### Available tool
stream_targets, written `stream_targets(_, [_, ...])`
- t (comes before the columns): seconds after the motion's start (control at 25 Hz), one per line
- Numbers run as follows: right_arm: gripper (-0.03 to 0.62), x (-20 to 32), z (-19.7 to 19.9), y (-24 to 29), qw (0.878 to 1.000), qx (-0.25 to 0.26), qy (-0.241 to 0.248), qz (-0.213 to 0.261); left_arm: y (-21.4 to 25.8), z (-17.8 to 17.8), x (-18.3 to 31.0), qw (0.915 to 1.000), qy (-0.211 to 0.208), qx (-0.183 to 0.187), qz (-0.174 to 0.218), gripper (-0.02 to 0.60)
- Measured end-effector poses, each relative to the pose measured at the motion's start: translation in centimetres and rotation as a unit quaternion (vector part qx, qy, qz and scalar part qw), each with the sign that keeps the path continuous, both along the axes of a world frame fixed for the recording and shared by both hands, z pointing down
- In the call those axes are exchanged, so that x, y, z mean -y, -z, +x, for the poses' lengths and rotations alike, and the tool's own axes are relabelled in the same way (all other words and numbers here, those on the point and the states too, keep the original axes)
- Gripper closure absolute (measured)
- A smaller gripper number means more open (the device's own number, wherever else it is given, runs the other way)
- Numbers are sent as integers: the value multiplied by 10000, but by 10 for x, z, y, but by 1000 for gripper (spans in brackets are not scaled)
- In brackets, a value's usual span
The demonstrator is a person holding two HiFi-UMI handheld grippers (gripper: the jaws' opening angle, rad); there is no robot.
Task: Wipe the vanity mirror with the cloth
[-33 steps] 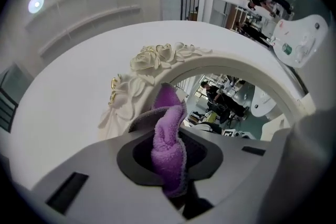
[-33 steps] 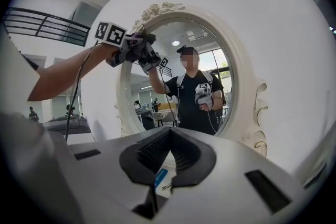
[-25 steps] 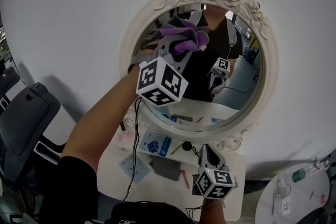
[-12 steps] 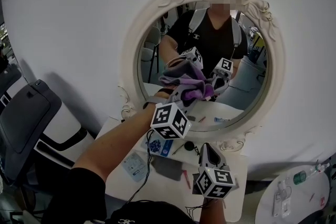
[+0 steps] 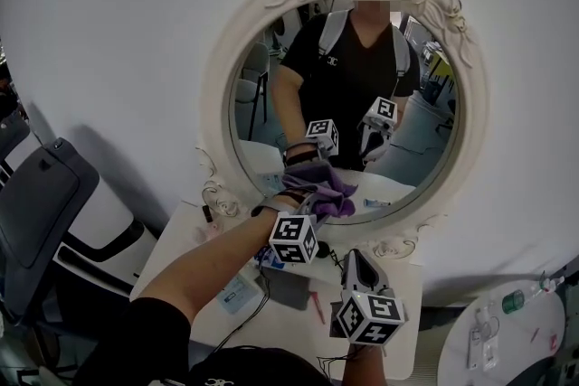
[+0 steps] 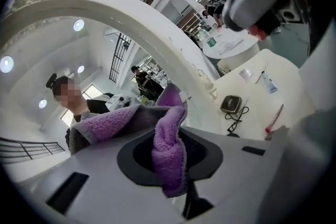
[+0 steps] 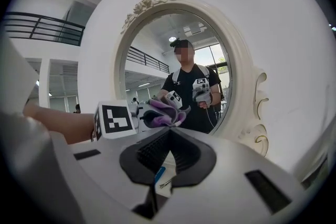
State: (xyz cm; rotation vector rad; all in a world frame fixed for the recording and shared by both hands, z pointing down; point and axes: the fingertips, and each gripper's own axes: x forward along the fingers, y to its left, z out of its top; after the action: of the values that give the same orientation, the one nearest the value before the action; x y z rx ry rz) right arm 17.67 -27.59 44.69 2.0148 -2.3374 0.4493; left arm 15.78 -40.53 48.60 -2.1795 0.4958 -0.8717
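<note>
An oval vanity mirror [image 5: 362, 86] in a white carved frame [image 5: 217, 104] hangs on the wall above a small table. A purple cloth [image 5: 323, 187] is pressed against the lower part of the glass. My left gripper [image 5: 312, 203] is shut on it, with its marker cube just below. In the left gripper view the cloth [image 6: 168, 149] hangs bunched between the jaws, under the frame's arc [image 6: 157, 29]. My right gripper [image 5: 355, 259] is held low over the table, shut and holding nothing. The right gripper view shows its jaws [image 7: 169, 131] meeting, with the cloth [image 7: 165, 110] on the glass beyond.
The white vanity table [image 5: 181, 240] carries small items: a blue packet [image 5: 271, 259], a dark pad [image 5: 285, 289] and a red pen [image 5: 320, 307]. A grey chair [image 5: 45, 203] stands at the left. A round white table [image 5: 507, 334] with bottles sits at the lower right.
My left gripper has swept the cloth down the glass, from near the top of the mirror to its lower edge. The right gripper has stayed where it was.
</note>
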Motion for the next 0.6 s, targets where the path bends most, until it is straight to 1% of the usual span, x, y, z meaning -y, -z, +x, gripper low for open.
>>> stream_targets(0.12, [589,-3,6,-1,10000,6,-73,-28,-12,1,1,9992,30,-146,-374,518])
stream_targets(0.24, [589,-6,10,-1,9999,-16,-113,-27,-19,3,1,9983,70,-162,-563,518])
stream_targets(0.32, [589,-8,9,0,9999,-34,-106,-14,-28,4,2,9976,123,-30,-677,518])
stream_targets(0.44, [589,-11,7,4,9999,-36,-92,28,-41,2,2,9977,224,305,-563,518])
stream_targets(0.48, [589,-12,7,6,9999,-24,-87,50,-44,0,2,9972,284,391,-567,518])
stream_targets(0.52, [589,-13,6,8,9999,-10,-77,74,-46,-3,1,9965,352,401,-640,517])
stream_targets(0.56, [589,-14,5,9,9999,-1,-64,97,-43,-6,0,9958,415,307,-755,518])
stream_targets(0.6, [589,-15,4,10,9999,2,-51,113,-36,-8,-1,9951,466,127,-858,517])
